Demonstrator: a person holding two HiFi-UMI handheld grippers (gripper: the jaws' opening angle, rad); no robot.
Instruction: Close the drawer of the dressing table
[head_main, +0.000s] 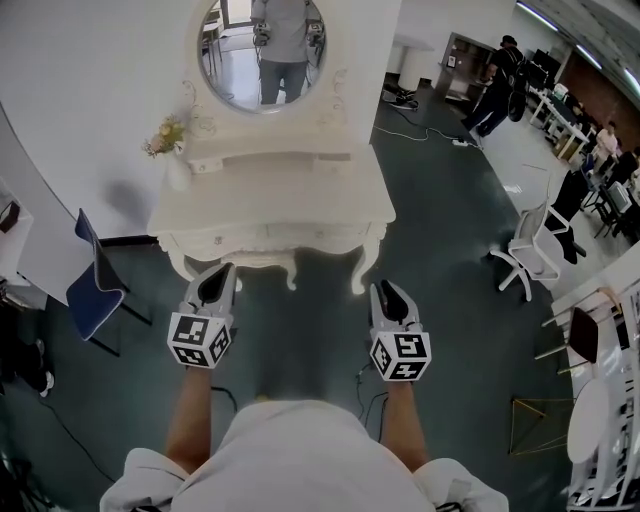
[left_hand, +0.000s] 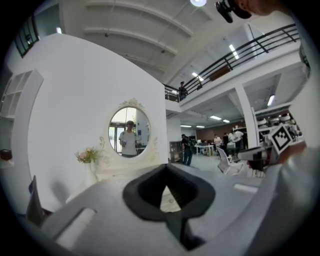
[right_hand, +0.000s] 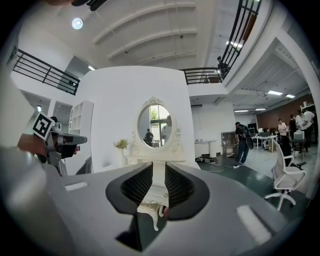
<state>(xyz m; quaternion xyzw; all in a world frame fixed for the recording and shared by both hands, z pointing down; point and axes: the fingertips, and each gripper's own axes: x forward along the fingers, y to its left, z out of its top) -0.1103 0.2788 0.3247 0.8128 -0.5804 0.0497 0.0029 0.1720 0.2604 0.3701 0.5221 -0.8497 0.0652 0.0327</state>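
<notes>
We find the left gripper with its jaws together at the tips and nothing held between them; only a sliver of the pale furniture shows through the hollow behind the tips. The right gripper has its jaws a narrow way apart, with nothing between the ribbed pads, and the gap looks straight at the table front. Both tongs are held side by side at about the same height, near the front edge of the dressing table and clear of it. Neither touches any part of it.

The drawer lies in the front band under the table top, midway between the two curved front legs and just ahead of the tongs. From the head view we cannot tell how far it stands out.

Further out, the oval mirror stands at the back of the table, a vase of flowers sits on its left rear corner, and a blue chair stands off to the left.

In our judgement the step in hand is the approach, and contact with the drawer is not yet made. The next move calls for bringing one or both tongs forward onto the drawer face. The push should be square and even so the drawer runs in without skewing.
</notes>
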